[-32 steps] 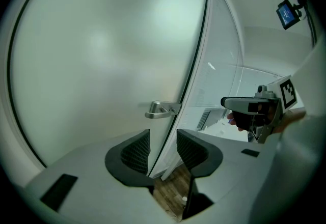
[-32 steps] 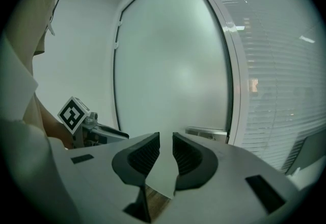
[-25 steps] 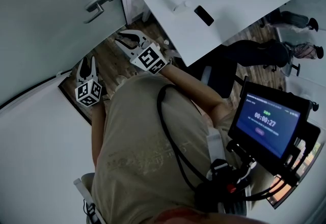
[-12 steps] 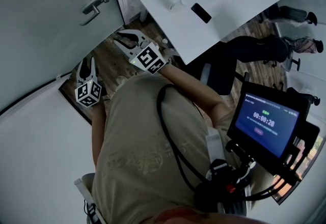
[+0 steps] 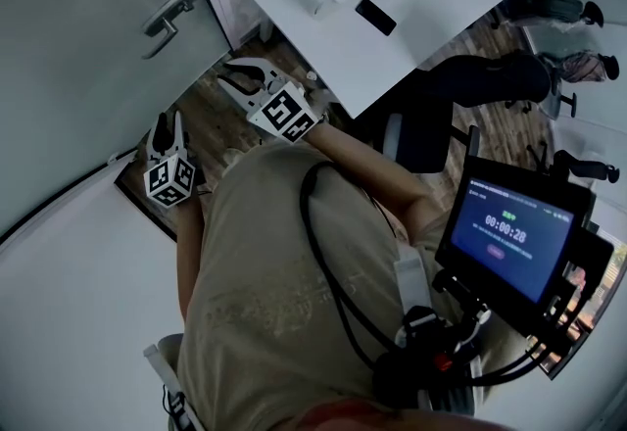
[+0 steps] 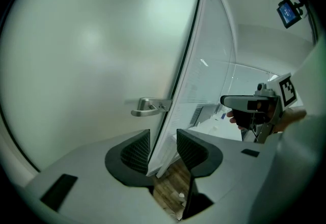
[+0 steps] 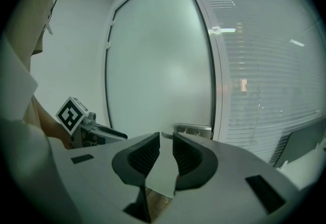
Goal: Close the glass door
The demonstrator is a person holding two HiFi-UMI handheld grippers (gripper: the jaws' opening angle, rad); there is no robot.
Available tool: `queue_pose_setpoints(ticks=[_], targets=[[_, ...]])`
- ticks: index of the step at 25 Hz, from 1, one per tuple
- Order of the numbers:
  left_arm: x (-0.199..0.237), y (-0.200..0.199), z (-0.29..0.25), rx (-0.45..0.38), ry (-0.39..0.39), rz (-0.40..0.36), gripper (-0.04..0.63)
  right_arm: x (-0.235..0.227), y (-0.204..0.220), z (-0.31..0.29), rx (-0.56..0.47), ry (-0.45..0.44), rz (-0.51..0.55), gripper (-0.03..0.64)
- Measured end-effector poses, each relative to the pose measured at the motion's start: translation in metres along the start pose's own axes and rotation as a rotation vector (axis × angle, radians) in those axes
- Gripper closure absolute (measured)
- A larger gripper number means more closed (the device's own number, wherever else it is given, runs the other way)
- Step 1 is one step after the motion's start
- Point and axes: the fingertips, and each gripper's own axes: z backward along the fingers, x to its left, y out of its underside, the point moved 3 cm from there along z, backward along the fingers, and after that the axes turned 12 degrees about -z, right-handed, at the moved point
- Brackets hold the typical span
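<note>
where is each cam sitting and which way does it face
Head view: on the person's head, facing steeply down; shows torso, left gripper, right gripper, glass door.
Left gripper view: on the left gripper, facing the door's edge and handle past open jaws; right gripper at right.
Right gripper view: on the right gripper, facing the door; left gripper at left.
Shared: both gripper views show the handle.

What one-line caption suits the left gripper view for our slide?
Open left tool faces the frosted glass door and its metal handle.

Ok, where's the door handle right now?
In the head view the door handle sits upper left on the frosted glass door, near its edge, ahead of the right tool and not touched by it.
</note>
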Motion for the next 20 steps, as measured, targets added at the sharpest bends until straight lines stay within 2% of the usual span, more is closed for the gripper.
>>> queue_pose_setpoints(ticks=[20], targets=[[-0.009,-0.002,-0.014,0.013,0.045,-0.031,0.417,-0.011,0.002,0.009,-0.007,0.039,-0.018,0.545]])
